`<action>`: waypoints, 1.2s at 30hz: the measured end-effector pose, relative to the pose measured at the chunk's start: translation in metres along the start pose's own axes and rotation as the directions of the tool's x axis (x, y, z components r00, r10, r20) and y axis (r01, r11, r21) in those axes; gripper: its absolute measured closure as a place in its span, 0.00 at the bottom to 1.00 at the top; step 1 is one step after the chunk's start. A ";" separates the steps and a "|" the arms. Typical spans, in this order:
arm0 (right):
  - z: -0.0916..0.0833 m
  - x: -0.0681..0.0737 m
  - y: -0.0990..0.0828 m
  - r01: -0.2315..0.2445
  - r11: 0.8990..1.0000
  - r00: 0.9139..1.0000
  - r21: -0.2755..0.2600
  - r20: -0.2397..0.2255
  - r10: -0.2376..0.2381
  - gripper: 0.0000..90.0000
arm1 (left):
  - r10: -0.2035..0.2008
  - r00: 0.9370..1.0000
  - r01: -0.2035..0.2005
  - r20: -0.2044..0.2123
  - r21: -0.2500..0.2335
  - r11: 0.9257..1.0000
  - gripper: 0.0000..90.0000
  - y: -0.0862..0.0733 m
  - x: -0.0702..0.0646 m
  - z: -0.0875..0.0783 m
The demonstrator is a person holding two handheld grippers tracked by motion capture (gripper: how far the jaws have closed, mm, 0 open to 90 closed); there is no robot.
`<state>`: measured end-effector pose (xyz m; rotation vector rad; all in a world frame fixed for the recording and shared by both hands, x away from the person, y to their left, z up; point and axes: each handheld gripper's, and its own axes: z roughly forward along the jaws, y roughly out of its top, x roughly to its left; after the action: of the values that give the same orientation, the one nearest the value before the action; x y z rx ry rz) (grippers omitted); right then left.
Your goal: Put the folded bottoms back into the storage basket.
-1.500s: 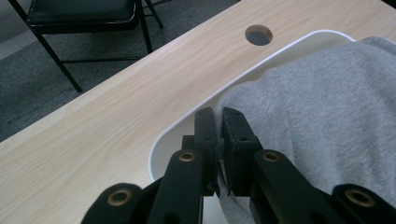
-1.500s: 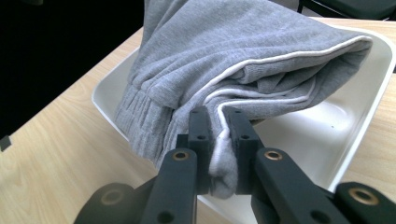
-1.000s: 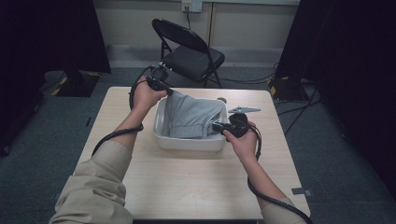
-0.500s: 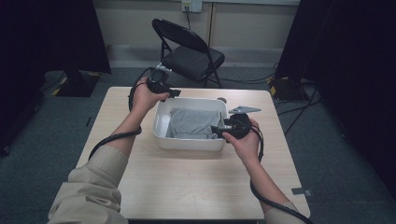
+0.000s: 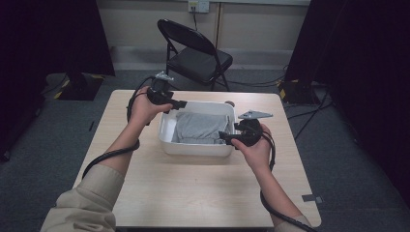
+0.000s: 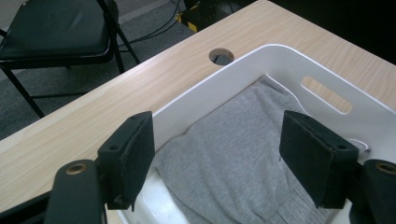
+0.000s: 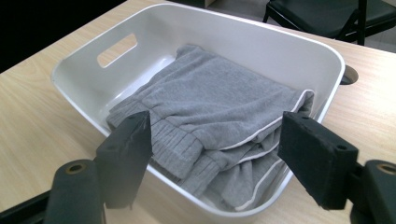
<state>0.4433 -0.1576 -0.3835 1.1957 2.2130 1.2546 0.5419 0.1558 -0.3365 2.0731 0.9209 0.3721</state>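
Observation:
A folded grey garment (image 5: 200, 126) with white piping lies loose inside a white plastic tub (image 5: 193, 147) on the wooden table. My left gripper (image 5: 181, 104) hovers at the tub's far left corner, and its jaws have just been opening. They stand open over the cloth (image 6: 233, 186) with nothing between them (image 6: 217, 119). My right gripper (image 5: 223, 137) sits at the tub's near right corner. Its jaws have also just been opening and are open and apart from the garment (image 7: 219, 88), just outside the rim (image 7: 261, 37). A hand holds each gripper.
The tub has handle slots in its end walls (image 6: 327, 93). A round cable hole (image 5: 230, 103) is in the table behind the tub. Bare tabletop (image 5: 193, 193) stretches toward the person. A black folding chair (image 5: 198, 58) stands beyond the table, with dark curtains at both sides.
A second ago both grippers held the garment stretched above the tub. They have let go, the garment has dropped into the tub, and both sets of jaws have opened.

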 end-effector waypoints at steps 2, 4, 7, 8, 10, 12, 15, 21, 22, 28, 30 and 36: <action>-0.002 0.002 0.001 0.000 1.000 1.000 -0.001 -0.001 0.000 0.27 | 0.000 1.000 0.000 0.010 -0.002 1.000 0.28 -0.003 -0.002 -0.004; -0.003 0.004 0.001 0.001 1.000 1.000 -0.001 -0.001 -0.001 0.26 | -0.010 1.000 0.010 0.018 -0.008 1.000 0.28 -0.006 -0.004 -0.008; -0.006 0.007 0.001 0.002 1.000 1.000 -0.003 0.004 -0.002 0.25 | -0.013 1.000 0.013 0.028 -0.013 1.000 0.27 -0.010 -0.005 -0.012; -0.007 0.007 0.001 0.002 1.000 1.000 -0.002 0.004 -0.002 0.25 | -0.015 0.999 0.016 0.028 -0.017 1.000 0.27 -0.012 -0.006 -0.014; -0.009 0.009 0.001 0.003 1.000 1.000 -0.008 0.002 -0.003 0.25 | -0.025 0.999 0.026 0.034 -0.019 0.999 0.26 -0.015 -0.008 -0.017; -0.010 0.011 0.000 0.003 1.000 1.000 -0.006 0.005 -0.003 0.24 | -0.022 0.999 0.023 0.041 -0.021 1.000 0.25 -0.017 -0.009 -0.020; -0.011 0.013 -0.001 0.003 1.000 1.000 -0.001 0.006 -0.003 0.23 | -0.019 0.999 0.021 0.048 -0.028 0.999 0.25 -0.020 -0.012 -0.024; -0.015 0.014 -0.004 -0.002 1.000 1.000 -0.005 0.003 0.002 0.22 | -0.018 0.998 0.020 0.058 -0.029 0.999 0.24 -0.025 -0.017 -0.030; -0.015 0.014 -0.005 -0.006 1.000 1.000 -0.004 0.001 0.006 0.22 | -0.020 0.998 0.022 0.056 -0.031 0.999 0.24 -0.026 -0.017 -0.031; -0.019 0.014 -0.008 -0.004 1.000 1.000 -0.004 0.001 0.004 0.22 | -0.025 0.998 0.027 0.057 -0.029 0.999 0.24 -0.033 -0.019 -0.035; -0.020 0.014 -0.009 -0.004 1.000 1.000 -0.008 0.004 0.004 0.21 | -0.033 0.998 0.035 0.061 -0.024 0.999 0.24 -0.036 -0.020 -0.035; -0.024 0.013 -0.013 -0.005 1.000 1.000 -0.011 0.003 0.005 0.21 | -0.034 0.997 0.036 0.063 -0.020 0.999 0.24 -0.046 -0.024 -0.036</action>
<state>0.4140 -0.1635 -0.3795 1.1987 2.1997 1.2643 0.4834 0.1770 -0.3484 2.0354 0.9111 0.2958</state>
